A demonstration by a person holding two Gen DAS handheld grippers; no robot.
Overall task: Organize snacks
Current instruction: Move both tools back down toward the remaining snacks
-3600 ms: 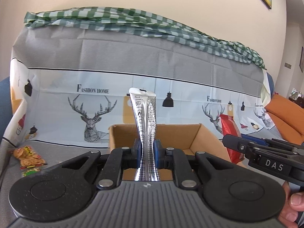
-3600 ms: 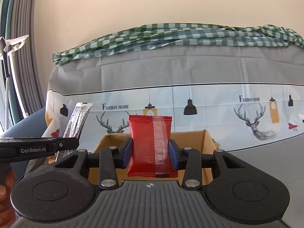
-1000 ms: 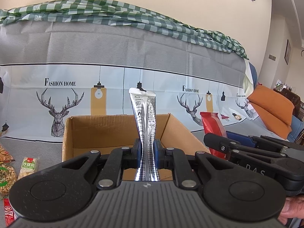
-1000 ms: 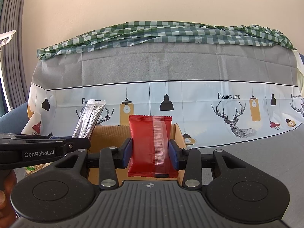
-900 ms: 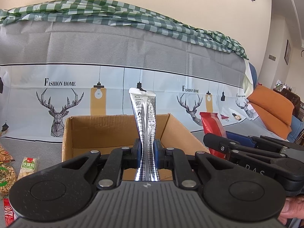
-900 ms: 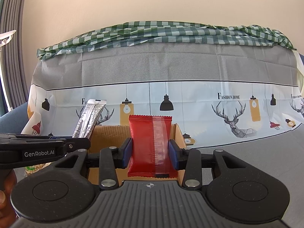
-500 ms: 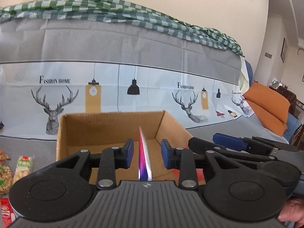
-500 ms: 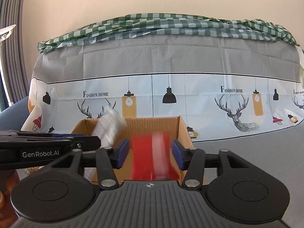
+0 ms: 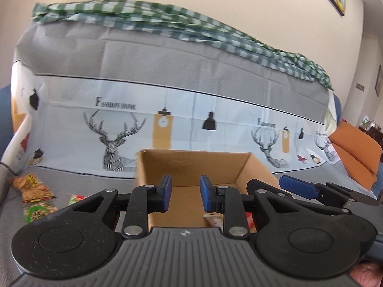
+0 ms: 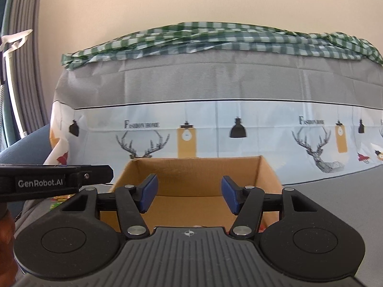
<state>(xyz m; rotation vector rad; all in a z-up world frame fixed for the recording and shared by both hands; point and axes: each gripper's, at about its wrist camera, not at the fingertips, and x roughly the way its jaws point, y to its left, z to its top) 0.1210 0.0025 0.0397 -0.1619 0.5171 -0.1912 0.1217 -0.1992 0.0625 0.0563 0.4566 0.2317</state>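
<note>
- Left gripper (image 9: 183,193) over cardboard box (image 9: 195,165), jaws closing, nothing btwn them.
- Right gripper (image 10: 189,195) also over box, jaws opening, empty.
- Silver stick pack (image 9: 213,219) & red pack (image 9: 249,219) lie inside box.
- More snack packs (image 9: 33,191) on grey cloth left of box.

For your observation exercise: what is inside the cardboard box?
In the cardboard box, only a silver packet and a bit of red packet show. The left gripper covers the rest.

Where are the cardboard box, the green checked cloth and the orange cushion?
cardboard box (image 10: 196,173): right wrist view, inner back wall.
green checked cloth (image 10: 215,38): right wrist view, middle of the folds.
orange cushion (image 9: 356,150): left wrist view, top face.
</note>
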